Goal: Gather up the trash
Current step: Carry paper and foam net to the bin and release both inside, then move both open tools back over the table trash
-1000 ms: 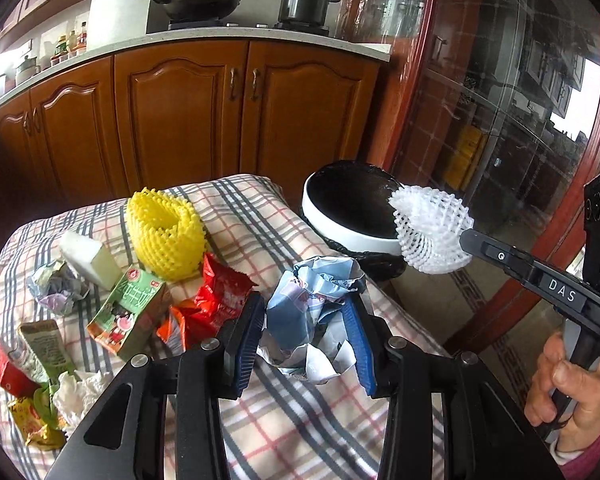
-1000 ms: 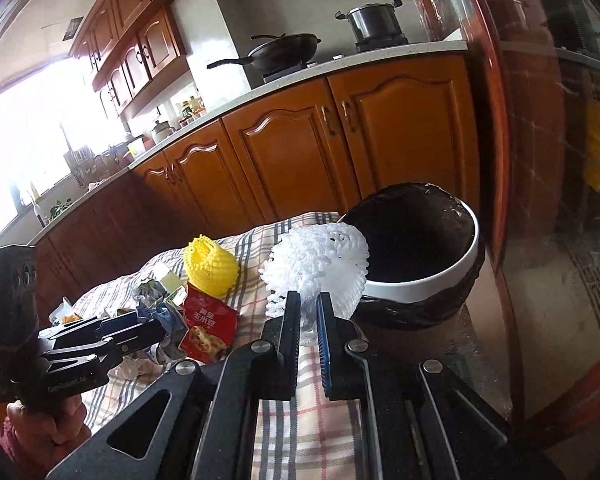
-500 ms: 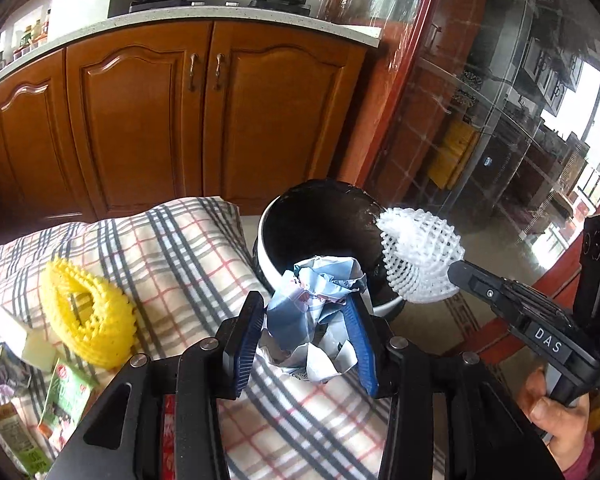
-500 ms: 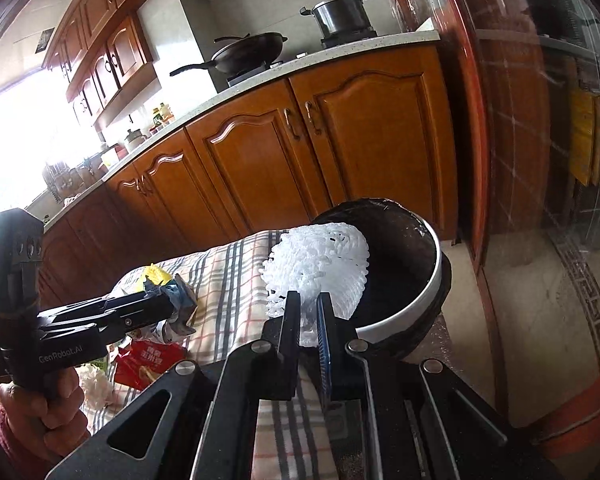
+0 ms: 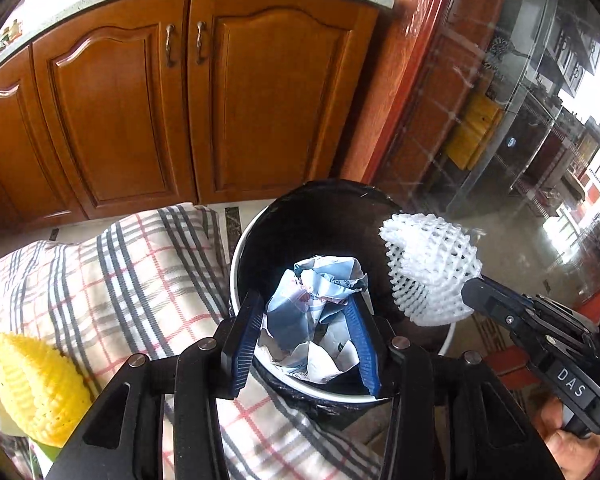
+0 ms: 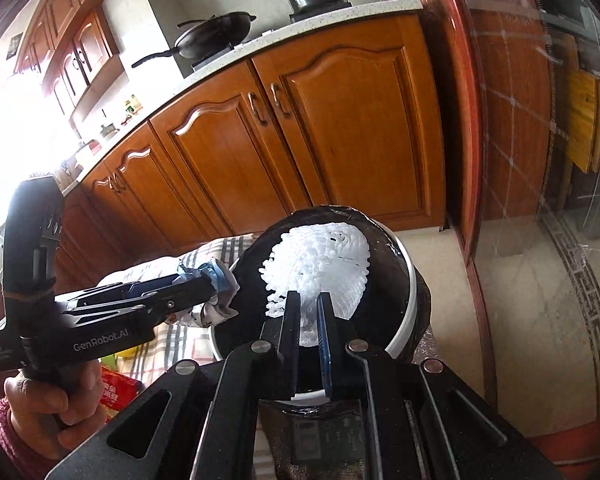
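My left gripper [image 5: 304, 308] is shut on a crumpled blue-and-white paper wrapper [image 5: 320, 292] and holds it over the near edge of the black-lined trash bin [image 5: 236, 264]. My right gripper [image 6: 308, 304] is shut on a white foam fruit net [image 6: 320, 264], which hangs over the bin's dark opening [image 6: 410, 300]. In the left wrist view the net [image 5: 428, 272] sits to the right of the paper, above the bin's far right side. In the right wrist view the left gripper [image 6: 210, 284] with the paper [image 6: 216, 304] reaches in from the left.
The bin stands on the floor against the end of a table with a plaid cloth [image 5: 140, 272]. A yellow foam net [image 5: 36, 388] lies on the cloth at the left, and a red packet [image 6: 116, 392] shows below the left hand. Wooden kitchen cabinets [image 5: 228, 100] stand behind.
Both grippers have moved from above the table toward the bin and a little down, each keeping its load. The paper and the white net now hang over the bin's opening.
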